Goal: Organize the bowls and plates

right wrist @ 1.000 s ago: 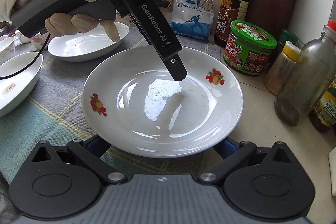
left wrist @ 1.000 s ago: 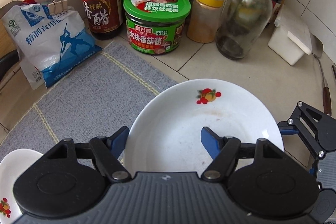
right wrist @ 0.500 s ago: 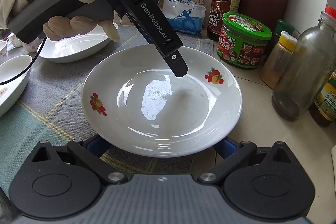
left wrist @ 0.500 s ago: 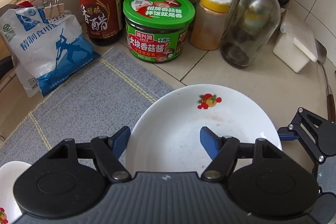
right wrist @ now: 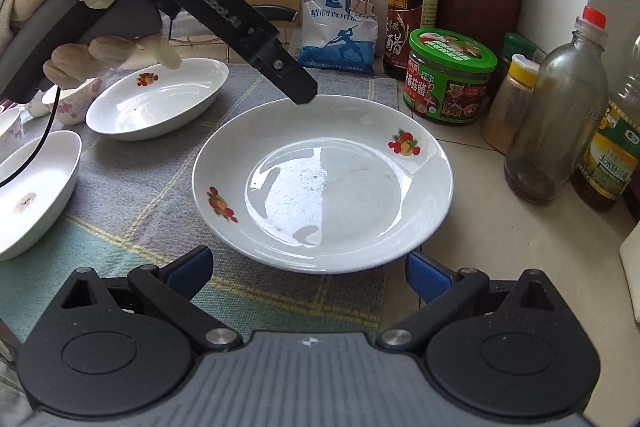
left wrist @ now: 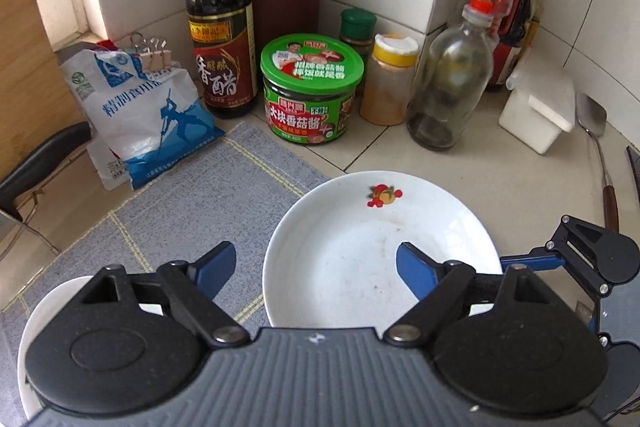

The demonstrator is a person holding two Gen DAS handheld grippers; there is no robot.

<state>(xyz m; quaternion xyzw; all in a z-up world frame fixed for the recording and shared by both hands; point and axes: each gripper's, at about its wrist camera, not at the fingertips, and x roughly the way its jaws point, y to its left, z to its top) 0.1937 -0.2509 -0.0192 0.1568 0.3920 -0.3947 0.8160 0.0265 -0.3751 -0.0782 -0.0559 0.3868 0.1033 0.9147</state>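
Note:
A white plate (right wrist: 320,179) with red fruit prints lies flat, half on the grey checked cloth (right wrist: 132,187) and half on the tiled counter. My left gripper (right wrist: 302,97) hovers just above its far rim, held by a gloved hand. In the left wrist view the left gripper (left wrist: 316,263) has its jaws opening; the plate (left wrist: 380,247) has its left rim between the blue fingertips (left wrist: 416,267) and neither pad touches it. My right gripper (right wrist: 308,271) stands open just short of the plate's near rim, with nothing held.
An oval white dish (right wrist: 156,99), a white bowl (right wrist: 36,191) and a small flowered cup (right wrist: 68,103) sit on the cloth to the left. Behind the plate stand a vinegar bottle (left wrist: 220,39), green-lidded jar (left wrist: 312,91), spice jar (left wrist: 388,79), glass bottle (left wrist: 452,79), salt bag (left wrist: 148,107) and white box (left wrist: 536,111).
The left gripper's jaws have spread wide and it has pulled up and back from the plate's middle to its far rim. The right gripper has drawn back slightly from the plate.

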